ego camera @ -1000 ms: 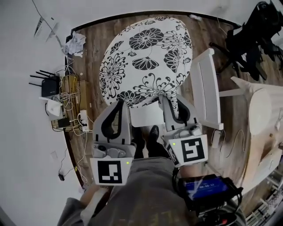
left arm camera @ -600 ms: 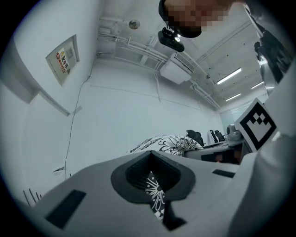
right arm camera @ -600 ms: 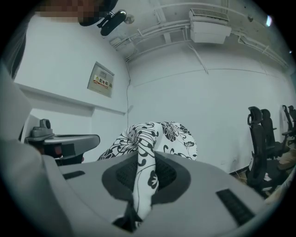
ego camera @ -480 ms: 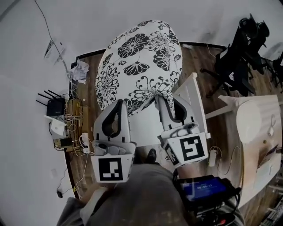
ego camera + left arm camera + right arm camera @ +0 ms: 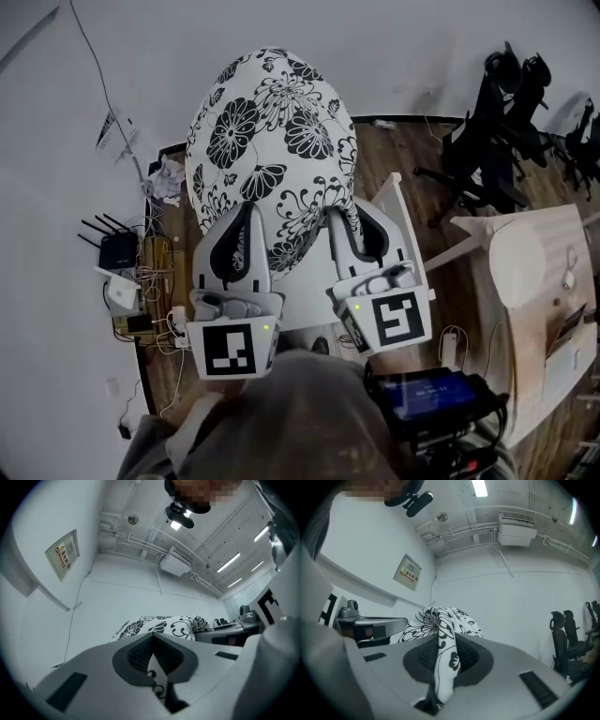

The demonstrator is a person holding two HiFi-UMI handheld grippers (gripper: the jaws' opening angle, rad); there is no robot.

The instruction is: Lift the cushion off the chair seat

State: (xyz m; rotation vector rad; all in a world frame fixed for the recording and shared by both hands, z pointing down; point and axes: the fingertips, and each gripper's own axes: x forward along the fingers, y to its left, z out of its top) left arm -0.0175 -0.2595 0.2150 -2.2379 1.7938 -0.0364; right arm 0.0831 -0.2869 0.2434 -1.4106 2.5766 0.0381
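A dark wooden floor (image 5: 417, 159) carries an upright white chair (image 5: 401, 220). At the floor's left edge, by the wall, sit a black router (image 5: 117, 251), a tangle of cables and plugs (image 5: 155, 305) and crumpled paper (image 5: 166, 178). Black office chairs (image 5: 487, 141) stand at the right.

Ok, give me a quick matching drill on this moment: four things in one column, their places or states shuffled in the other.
1 cushion
2 white chair
3 router
4 office chairs

A black, far right in the head view
B floral, pinched by left gripper and right gripper
C far left, antennas up
D just right of the right gripper

Pairs: 1-B, 2-D, 3-C, 4-A
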